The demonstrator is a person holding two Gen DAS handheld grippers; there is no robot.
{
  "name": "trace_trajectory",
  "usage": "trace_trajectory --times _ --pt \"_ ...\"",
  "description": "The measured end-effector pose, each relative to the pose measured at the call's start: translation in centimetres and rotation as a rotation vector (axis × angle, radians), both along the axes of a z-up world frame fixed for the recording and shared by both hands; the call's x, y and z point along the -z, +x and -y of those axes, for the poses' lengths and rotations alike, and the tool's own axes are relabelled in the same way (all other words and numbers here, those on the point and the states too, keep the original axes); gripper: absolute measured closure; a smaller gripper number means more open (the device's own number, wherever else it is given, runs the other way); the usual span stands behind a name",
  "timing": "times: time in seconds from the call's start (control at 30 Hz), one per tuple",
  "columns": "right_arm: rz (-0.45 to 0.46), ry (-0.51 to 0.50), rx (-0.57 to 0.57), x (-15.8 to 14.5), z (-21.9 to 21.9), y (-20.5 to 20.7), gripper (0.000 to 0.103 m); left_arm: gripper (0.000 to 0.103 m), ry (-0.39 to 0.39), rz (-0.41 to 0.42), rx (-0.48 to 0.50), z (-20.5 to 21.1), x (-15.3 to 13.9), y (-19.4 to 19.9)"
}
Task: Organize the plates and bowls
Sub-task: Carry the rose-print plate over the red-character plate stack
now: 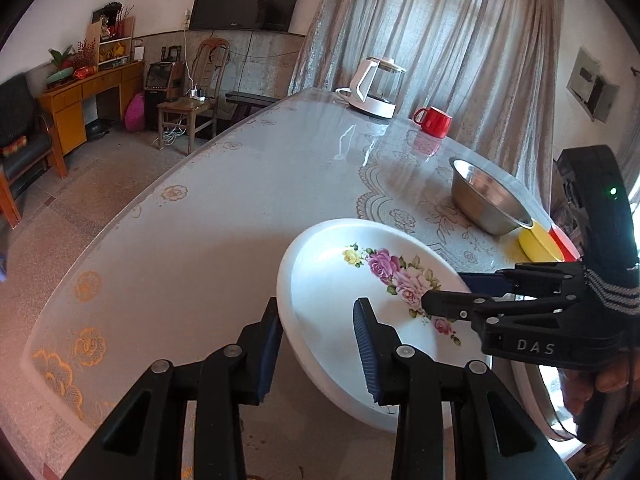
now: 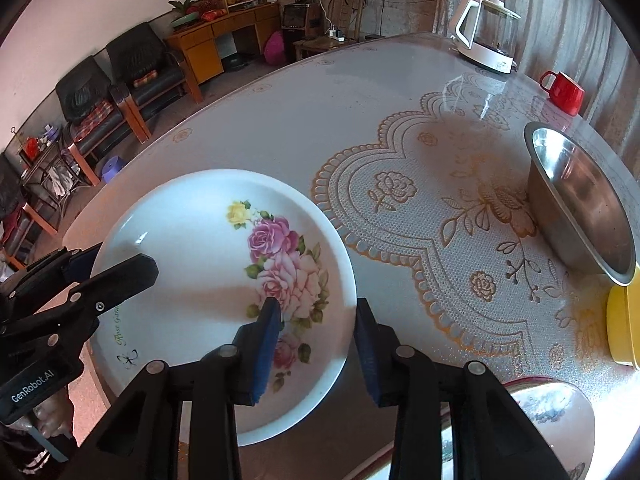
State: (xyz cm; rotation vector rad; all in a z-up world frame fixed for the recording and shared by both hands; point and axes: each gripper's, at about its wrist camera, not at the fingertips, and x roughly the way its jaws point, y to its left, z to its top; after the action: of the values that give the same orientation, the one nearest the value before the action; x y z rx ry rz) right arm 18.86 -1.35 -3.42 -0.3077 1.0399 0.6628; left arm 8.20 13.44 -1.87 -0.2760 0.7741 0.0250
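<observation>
Both clamped on round white rose-printed plate (image 2: 208,280): left tongs (image 1: 318,350) at left rim, right tongs (image 2: 316,344) opposite; steel bowl (image 2: 580,200) farther right.

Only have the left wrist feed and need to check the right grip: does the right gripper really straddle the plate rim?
Observer: Yes. The right gripper has one pad inside the flowered plate and one outside its rim.
Operator: Anything close beside it?
Observer: A second plate with a printed picture, low on that gripper's right.
Operator: Any markings by my gripper?
Observer: Green lettering and a small butterfly are printed on the flowered plate beside the left gripper.
</observation>
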Motion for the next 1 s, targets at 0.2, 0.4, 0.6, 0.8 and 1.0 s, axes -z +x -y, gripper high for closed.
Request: trace_trajectory --times 0.2,0.4,0.6,0.8,1.0 --pt "0.005 -0.026 -0.067 0.2 -0.7 -0.2 0.064 0.067 0.045 0.017 0.004 -1.0 0.6 -1.5" --pt "-0.039 0.005 -0.059 0.5 -0.4 0.3 0.062 0.063 -0.013 0.031 0.055 0.5 1.4 -2.3" --pt "-0.042 0.016 -0.065 0.5 -0.3 0.1 0.058 0.077 -0.048 0.011 -0.027 -0.2 1.4 -1.2" --pt "-0.031 0.002 -0.061 0.4 -0.3 -0.2 0.060 0.082 0.002 -0.020 -0.105 0.6 1.4 -0.6" --pt "-0.027 0.007 -0.039 0.2 0.0 -0.3 0.060 0.081 0.003 -0.026 -0.121 0.5 1.0 -0.9"
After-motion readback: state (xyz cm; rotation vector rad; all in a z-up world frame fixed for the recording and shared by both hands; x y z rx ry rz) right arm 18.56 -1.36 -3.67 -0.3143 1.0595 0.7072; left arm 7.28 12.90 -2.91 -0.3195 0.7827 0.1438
